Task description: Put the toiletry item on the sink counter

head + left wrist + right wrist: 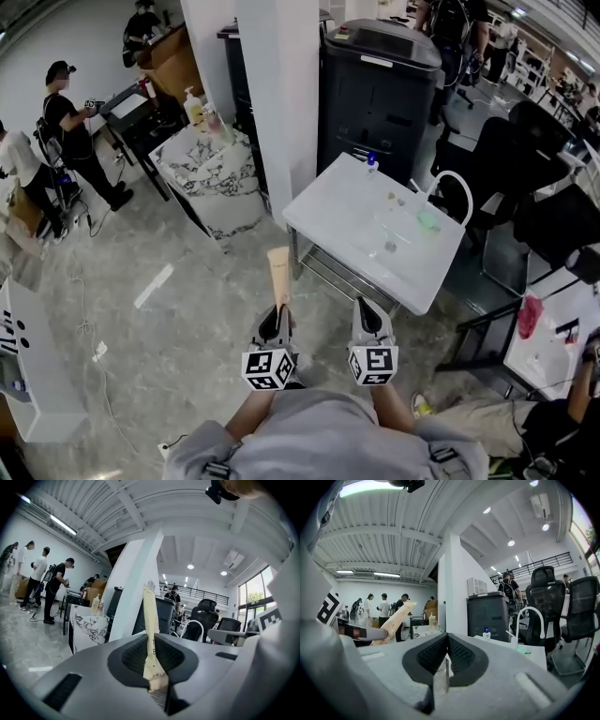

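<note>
A long beige toiletry tube [278, 275] stands up from my left gripper [274, 323], whose jaws are shut on its lower end; in the left gripper view the tube [150, 620] rises between the pads. My right gripper [369, 318] is beside it, jaws shut with nothing between them [446, 660]. The tube [396, 620] also shows at the left of the right gripper view. The white sink counter [328, 202] with a white curved faucet [452, 187] lies ahead, slightly right of both grippers. Both grippers hover over the floor short of its near edge.
On the counter sit a small blue-capped bottle [371, 163] and a green sponge [428, 220]. A large black bin [380, 89] stands behind it, a white pillar [281, 94] to its left. A marble-patterned counter [211, 173] with soap bottles is far left. Black chairs [525, 159] and people are around.
</note>
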`<action>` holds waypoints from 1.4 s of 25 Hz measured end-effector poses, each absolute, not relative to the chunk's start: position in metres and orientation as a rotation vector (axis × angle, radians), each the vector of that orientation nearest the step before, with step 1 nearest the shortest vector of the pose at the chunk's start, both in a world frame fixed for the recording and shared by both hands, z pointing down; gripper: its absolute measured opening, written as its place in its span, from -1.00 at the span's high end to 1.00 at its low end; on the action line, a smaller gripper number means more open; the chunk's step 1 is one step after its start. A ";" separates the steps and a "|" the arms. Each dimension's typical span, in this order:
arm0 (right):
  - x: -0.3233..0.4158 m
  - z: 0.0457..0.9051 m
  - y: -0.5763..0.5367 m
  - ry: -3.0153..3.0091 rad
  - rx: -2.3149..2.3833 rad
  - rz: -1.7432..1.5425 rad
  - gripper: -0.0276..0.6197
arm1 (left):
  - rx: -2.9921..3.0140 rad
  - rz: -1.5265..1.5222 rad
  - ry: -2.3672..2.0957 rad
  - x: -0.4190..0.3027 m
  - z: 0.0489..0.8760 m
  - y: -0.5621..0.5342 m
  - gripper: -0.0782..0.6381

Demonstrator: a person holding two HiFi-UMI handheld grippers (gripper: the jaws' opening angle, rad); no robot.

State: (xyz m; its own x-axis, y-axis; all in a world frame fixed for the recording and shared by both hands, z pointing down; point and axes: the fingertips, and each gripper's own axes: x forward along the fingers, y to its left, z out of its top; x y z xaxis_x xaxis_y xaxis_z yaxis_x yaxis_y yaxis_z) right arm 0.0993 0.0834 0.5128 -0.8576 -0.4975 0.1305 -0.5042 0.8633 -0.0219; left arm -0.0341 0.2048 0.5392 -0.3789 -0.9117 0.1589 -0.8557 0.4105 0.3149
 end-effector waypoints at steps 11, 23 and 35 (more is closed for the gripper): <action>0.001 0.523 0.085 -2.863 0.861 0.083 0.91 | 1.592 -0.270 -2.332 -0.146 0.544 0.197 0.67; -0.040 0.535 0.053 -2.834 0.903 0.079 0.91 | 1.609 -0.264 -2.258 -0.179 0.571 0.165 0.67; -0.059 0.541 -0.041 -2.824 1.060 0.145 0.91 | 1.737 -0.186 -2.218 -0.212 0.559 0.063 0.67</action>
State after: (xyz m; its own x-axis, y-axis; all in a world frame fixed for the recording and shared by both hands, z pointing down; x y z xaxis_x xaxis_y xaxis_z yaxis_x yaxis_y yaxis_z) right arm -0.0586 -0.0407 0.5409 -0.7471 -0.6483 0.1468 -0.6599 0.7499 -0.0466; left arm -0.2120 0.0633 0.5589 -0.2118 -0.9630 0.1667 -0.9217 0.2535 0.2935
